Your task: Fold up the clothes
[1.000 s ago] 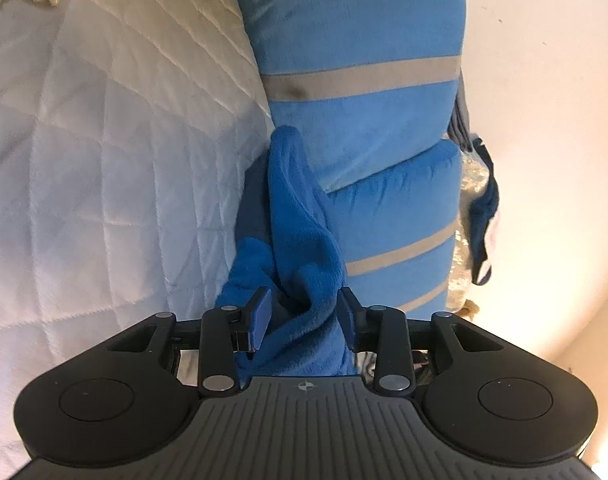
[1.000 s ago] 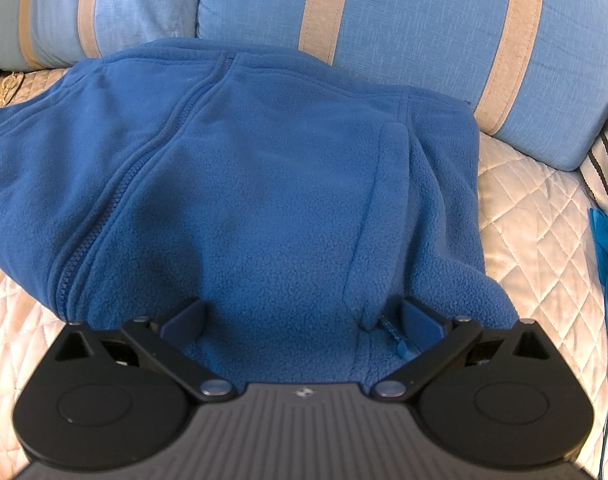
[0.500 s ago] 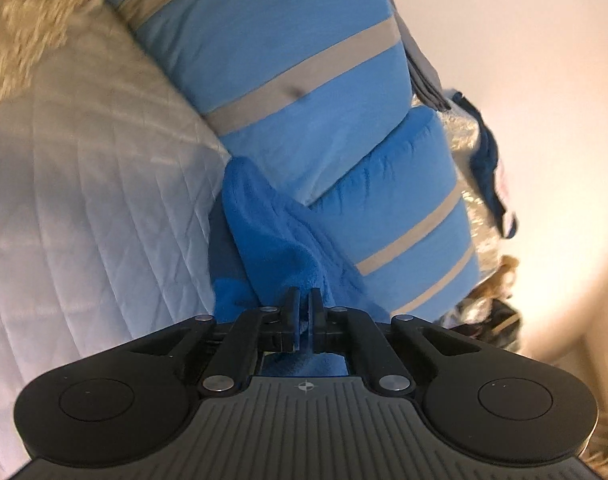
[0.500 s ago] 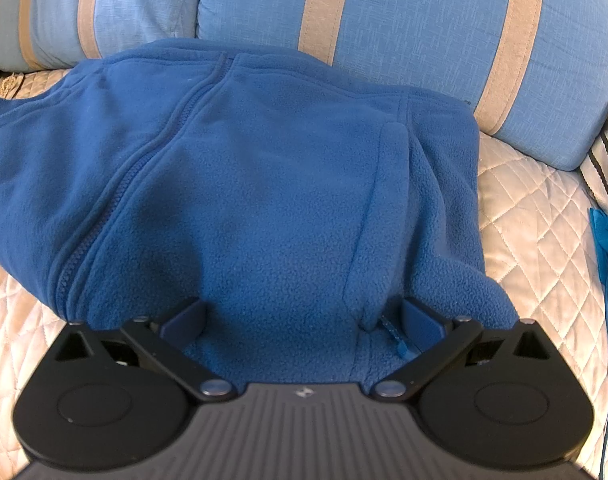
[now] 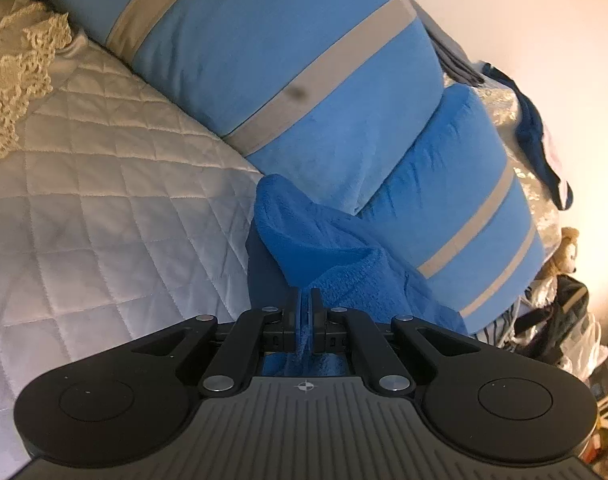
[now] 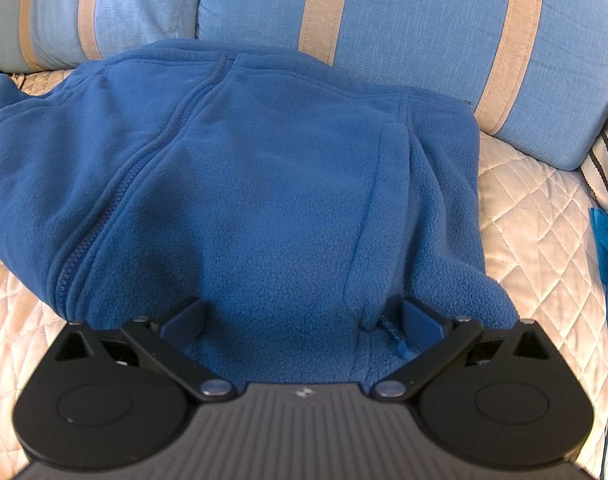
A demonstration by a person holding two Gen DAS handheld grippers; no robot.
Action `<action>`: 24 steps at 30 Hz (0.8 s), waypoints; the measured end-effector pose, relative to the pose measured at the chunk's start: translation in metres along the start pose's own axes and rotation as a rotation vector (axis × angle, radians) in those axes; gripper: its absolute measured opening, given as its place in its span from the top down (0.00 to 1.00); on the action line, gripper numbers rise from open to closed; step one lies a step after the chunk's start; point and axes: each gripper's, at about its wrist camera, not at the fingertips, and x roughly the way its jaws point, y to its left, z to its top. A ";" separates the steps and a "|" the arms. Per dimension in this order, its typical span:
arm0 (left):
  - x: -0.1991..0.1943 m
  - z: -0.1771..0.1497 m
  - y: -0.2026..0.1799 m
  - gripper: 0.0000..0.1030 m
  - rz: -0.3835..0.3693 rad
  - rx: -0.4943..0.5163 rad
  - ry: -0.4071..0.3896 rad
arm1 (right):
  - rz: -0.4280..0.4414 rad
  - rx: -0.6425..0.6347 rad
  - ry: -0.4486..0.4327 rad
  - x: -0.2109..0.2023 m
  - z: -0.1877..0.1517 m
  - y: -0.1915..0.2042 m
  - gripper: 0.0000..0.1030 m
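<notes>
While the quilted bedspread [image 6: 536,216] and the striped blue pillows [image 6: 404,20] look as before, the blue fleece jacket [image 6: 264,184] lies spread against them, its left edge now lifted. The left gripper [image 5: 305,309], wide a second ago, has closed on a fold of that fleece; the right gripper [image 6: 304,316] stays spread wide over the hem.

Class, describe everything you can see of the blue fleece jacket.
The blue fleece jacket is soft, fuzzy cloth with a front zipper and a zipped pocket. It lies spread on the quilted bedspread, its top against the striped pillows. The left gripper pinches one edge; the right gripper sits open over its hem.
</notes>
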 end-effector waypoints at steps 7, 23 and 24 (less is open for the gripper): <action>-0.015 0.003 0.008 0.90 -0.037 -0.106 -0.047 | 0.004 0.001 -0.001 0.001 0.000 0.000 0.01; 0.048 -0.026 -0.132 0.22 0.279 0.393 0.206 | 0.013 0.003 -0.008 0.004 0.000 0.000 0.01; 0.061 -0.033 -0.127 0.20 0.358 0.390 0.258 | 0.011 0.002 -0.008 0.004 -0.001 0.000 0.01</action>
